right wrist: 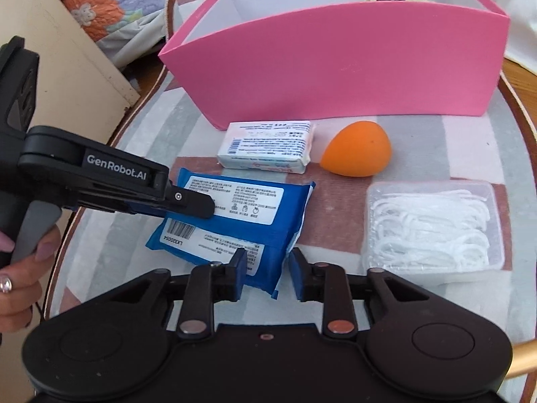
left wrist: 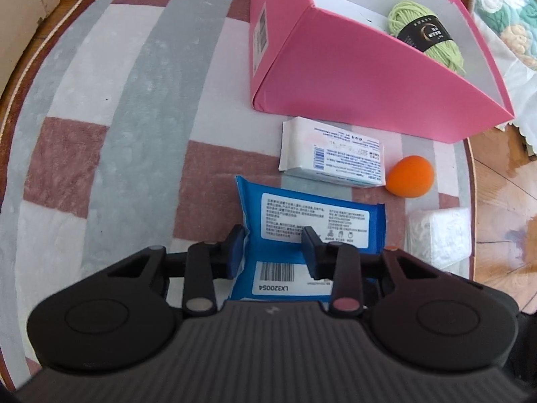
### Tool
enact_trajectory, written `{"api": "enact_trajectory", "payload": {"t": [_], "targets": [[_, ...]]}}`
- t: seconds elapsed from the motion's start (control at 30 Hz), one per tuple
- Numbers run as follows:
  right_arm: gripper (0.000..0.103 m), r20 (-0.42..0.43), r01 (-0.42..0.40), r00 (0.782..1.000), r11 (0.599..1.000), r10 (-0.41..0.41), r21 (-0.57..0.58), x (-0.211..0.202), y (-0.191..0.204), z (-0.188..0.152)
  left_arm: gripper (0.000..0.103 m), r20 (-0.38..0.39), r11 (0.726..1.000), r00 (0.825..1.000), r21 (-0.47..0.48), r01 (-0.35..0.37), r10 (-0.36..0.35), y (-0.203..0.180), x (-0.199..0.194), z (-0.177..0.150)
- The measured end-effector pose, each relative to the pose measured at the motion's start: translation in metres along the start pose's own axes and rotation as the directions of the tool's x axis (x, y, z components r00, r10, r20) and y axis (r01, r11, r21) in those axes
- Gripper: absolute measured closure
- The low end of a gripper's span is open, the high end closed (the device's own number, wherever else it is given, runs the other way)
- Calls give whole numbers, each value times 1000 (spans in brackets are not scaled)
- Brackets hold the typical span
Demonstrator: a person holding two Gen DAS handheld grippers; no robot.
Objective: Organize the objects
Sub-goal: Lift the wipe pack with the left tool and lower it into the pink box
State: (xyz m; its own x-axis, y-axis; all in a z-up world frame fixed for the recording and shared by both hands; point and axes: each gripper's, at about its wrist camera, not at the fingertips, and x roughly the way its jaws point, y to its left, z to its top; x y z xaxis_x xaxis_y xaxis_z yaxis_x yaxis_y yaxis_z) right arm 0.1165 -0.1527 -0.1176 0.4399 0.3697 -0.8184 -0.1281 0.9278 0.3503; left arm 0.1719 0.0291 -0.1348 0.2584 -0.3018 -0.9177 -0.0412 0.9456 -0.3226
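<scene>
A blue wipes pack [left wrist: 312, 218] [right wrist: 235, 221] lies on the striped cloth. My left gripper [left wrist: 273, 252] is open with its jaws on either side of the pack's near end; in the right wrist view its finger [right wrist: 188, 203] reaches over the pack's left end. My right gripper [right wrist: 266, 273] is open and empty at the pack's near right corner. A white tissue pack [left wrist: 332, 158] [right wrist: 268, 146] and an orange sponge egg [left wrist: 409, 176] [right wrist: 357, 149] lie in front of the pink box [left wrist: 335, 84] [right wrist: 335, 67], which holds green yarn [left wrist: 426, 33].
A clear tub of white floss picks [right wrist: 433, 228] [left wrist: 439, 235] sits at the right on the round table. The table's rim [right wrist: 527, 154] curves close on the right. A beige board [right wrist: 67, 67] and quilted bedding [right wrist: 110, 10] lie beyond the left edge.
</scene>
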Motion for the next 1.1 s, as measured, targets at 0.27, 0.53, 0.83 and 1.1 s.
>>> {"api": "enact_trajectory", "payload": {"t": [0.27,0.53,0.83,1.1], "targets": [[69,6,72,997,997,-72,-11,-6,12,-4,67,-65,997,996,33,-66,68,-30,-13,-8],[69,13,62,998,997,-63,44,-54,2,0,67,-60,998,998,58,5,-1,-58,-52,-5],[69,59,35,998,999,-34,-26,-125,18,29,67,28,991,996,106,77,-80,-83,-127,14],[76,119,9,993,990,8,-143,-164,37,74,67,239,975,961,202,90,-138,-97,-198,30]]}}
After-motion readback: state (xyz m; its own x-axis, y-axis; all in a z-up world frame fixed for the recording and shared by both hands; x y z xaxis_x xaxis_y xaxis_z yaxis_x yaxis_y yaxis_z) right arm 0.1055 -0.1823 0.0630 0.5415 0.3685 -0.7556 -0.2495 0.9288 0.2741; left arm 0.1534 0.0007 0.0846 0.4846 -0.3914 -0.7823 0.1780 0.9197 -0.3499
